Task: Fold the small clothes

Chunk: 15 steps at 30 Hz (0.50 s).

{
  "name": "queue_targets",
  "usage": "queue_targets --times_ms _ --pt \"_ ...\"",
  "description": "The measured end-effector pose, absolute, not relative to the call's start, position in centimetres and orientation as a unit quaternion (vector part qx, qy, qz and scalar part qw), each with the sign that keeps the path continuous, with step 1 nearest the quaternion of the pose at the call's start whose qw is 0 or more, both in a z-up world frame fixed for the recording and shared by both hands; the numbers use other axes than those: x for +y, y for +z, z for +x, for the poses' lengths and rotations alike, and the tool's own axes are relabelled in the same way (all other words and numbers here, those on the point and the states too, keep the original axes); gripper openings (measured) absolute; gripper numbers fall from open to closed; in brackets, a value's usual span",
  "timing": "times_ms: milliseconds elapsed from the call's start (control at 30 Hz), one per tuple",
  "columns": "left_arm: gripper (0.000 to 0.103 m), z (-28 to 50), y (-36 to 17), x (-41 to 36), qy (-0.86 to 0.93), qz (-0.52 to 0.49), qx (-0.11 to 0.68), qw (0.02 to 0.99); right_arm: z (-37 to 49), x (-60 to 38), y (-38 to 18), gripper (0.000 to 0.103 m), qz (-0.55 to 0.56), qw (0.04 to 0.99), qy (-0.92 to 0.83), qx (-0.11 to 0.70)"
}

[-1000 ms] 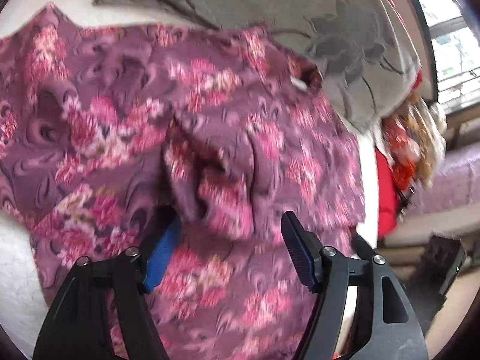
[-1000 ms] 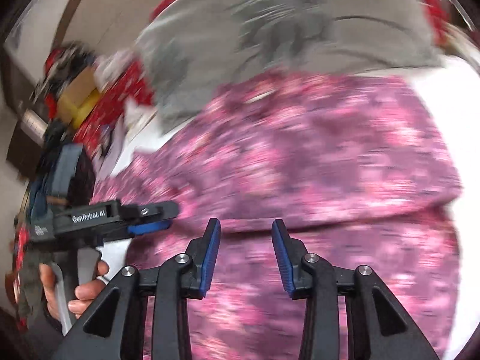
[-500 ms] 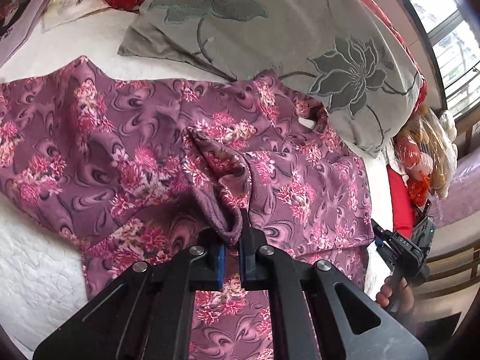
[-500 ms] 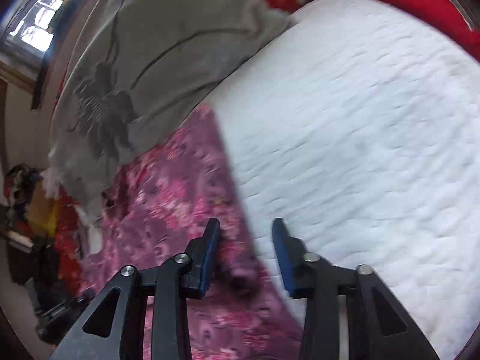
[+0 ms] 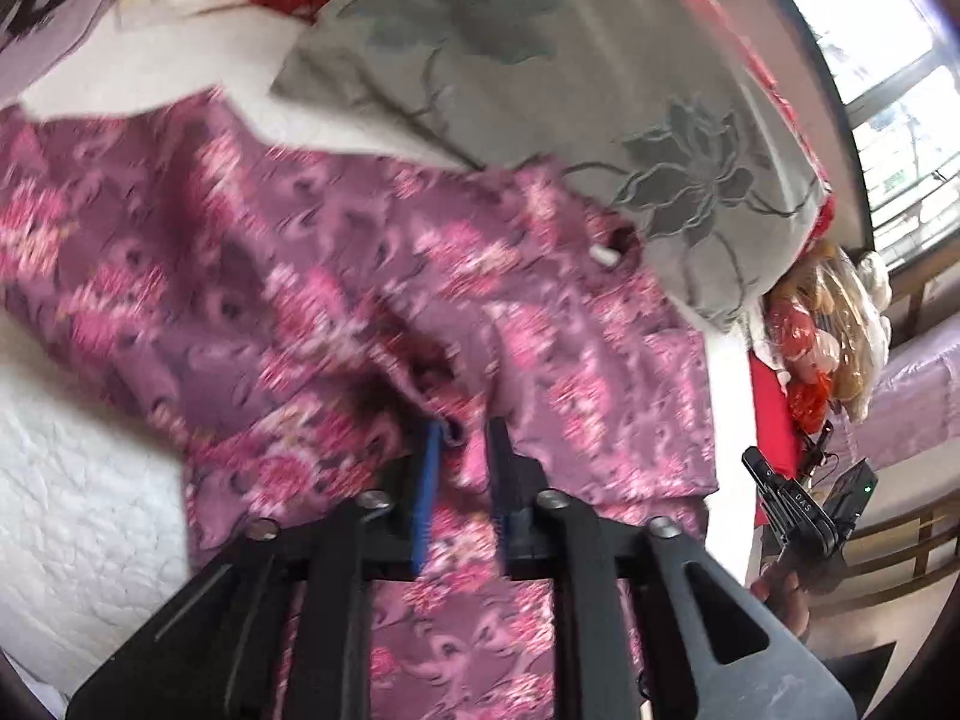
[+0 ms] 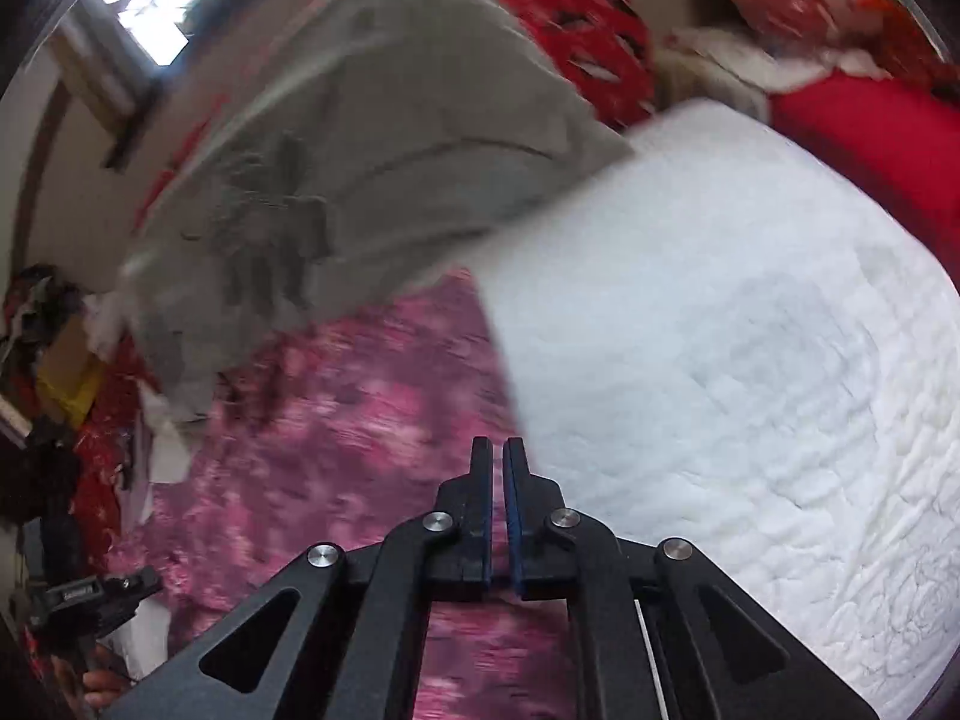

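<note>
A purple garment with pink flowers (image 5: 336,276) lies spread on a white quilted bed (image 5: 66,480). My left gripper (image 5: 462,438) has its jaws slightly apart, with a bunched fold of the garment between them. In the right wrist view the garment (image 6: 360,420) lies left of centre, its right edge running beside the white quilt (image 6: 720,360). My right gripper (image 6: 498,450) is shut at that edge; whether cloth is pinched between the pads is blurred. The right gripper also shows in the left wrist view (image 5: 792,510), at the garment's far right.
A grey pillow with a flower pattern (image 5: 570,90) lies against the garment's far edge, also in the right wrist view (image 6: 360,150). Red bedding (image 6: 852,120) and a bagged toy (image 5: 828,324) sit beyond. A window (image 5: 888,60) is at the right.
My left gripper shut on the garment's fold, and its jaws now stand slightly wider. My right gripper swung to the garment's right edge and closed from open to shut.
</note>
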<state>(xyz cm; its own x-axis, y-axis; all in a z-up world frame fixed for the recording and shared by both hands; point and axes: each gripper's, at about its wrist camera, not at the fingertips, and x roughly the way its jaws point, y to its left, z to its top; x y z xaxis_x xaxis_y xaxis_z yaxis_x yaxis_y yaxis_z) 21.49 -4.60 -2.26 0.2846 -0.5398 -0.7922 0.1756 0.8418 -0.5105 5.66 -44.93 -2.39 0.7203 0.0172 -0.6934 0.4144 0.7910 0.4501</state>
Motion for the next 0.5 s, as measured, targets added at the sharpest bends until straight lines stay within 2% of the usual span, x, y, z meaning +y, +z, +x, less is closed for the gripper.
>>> queue_targets --times_ms 33,200,400,433,467,500 --pt "0.029 21.8 -2.3 -5.6 -0.225 -0.15 0.55 0.79 6.4 -43.8 -1.7 0.007 0.289 0.882 -0.1 0.357" --pt "0.029 23.3 -6.2 -8.1 -0.18 -0.084 0.594 0.78 11.4 -36.1 -1.1 0.007 0.234 0.891 -0.032 0.388" --pt "0.03 23.1 -3.1 -1.5 -0.202 -0.171 0.558 0.787 15.7 -27.9 -2.9 0.007 0.207 0.883 0.027 0.421" --pt "0.036 23.3 -2.6 -0.2 -0.199 -0.177 0.551 0.791 16.9 -26.1 -3.5 0.007 0.203 0.88 0.039 0.427" --pt "0.05 23.6 -2.0 1.4 -0.191 -0.183 0.544 0.796 17.7 -24.7 -3.9 0.007 0.2 0.879 0.048 0.43" --pt "0.057 24.2 -1.3 4.4 -0.169 -0.193 0.532 0.807 17.8 -23.6 -4.1 0.007 0.198 0.879 0.057 0.43"
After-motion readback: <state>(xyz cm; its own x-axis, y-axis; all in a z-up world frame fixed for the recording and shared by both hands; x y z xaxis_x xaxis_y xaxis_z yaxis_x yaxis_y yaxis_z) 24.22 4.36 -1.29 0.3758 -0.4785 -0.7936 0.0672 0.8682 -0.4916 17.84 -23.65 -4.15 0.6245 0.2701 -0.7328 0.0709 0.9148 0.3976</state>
